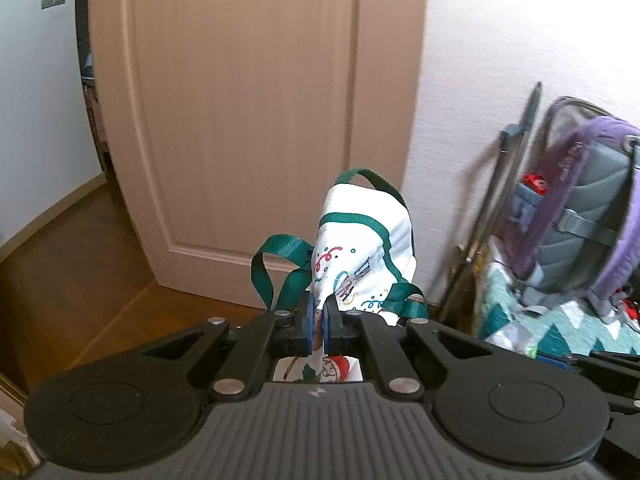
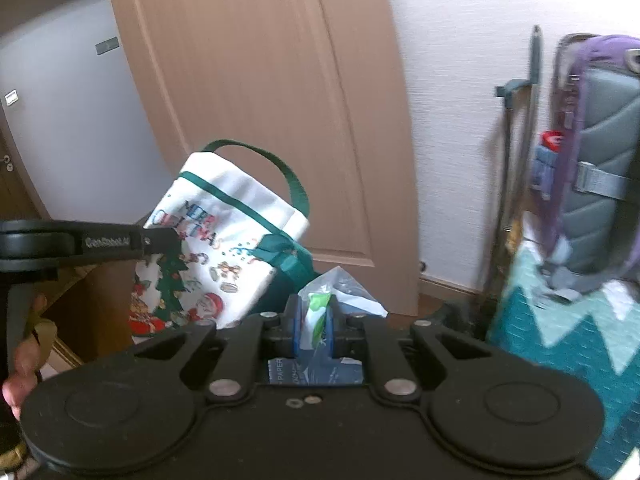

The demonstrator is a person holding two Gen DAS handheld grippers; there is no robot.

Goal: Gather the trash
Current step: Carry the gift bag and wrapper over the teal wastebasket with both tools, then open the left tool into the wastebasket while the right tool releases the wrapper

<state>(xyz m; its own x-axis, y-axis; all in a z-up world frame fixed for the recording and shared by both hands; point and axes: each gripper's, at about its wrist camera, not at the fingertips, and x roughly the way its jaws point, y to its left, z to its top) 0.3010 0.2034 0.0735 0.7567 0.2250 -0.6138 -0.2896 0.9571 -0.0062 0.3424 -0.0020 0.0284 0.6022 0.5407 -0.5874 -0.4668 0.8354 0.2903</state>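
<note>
The left gripper [image 1: 319,330] is clamped nearly shut on the edge of a white canvas tote bag with green webbing handles and a Christmas print [image 1: 360,252], which rises from the blue pads toward twelve o'clock and partly hangs below them. In the right wrist view the same bag [image 2: 224,240] sits at ten o'clock from the right gripper, tilted, with the black arm of the left gripper [image 2: 80,242] reaching its left side. The right gripper [image 2: 316,328] is closed to a narrow gap on a crumpled clear plastic wrapper with green and white print [image 2: 320,308], which sticks up between its pads toward twelve o'clock. A light wooden door [image 1: 248,112] stands behind, and a purple and grey backpack [image 1: 588,200] rests on a teal zigzag blanket [image 2: 560,344] at three o'clock.
</note>
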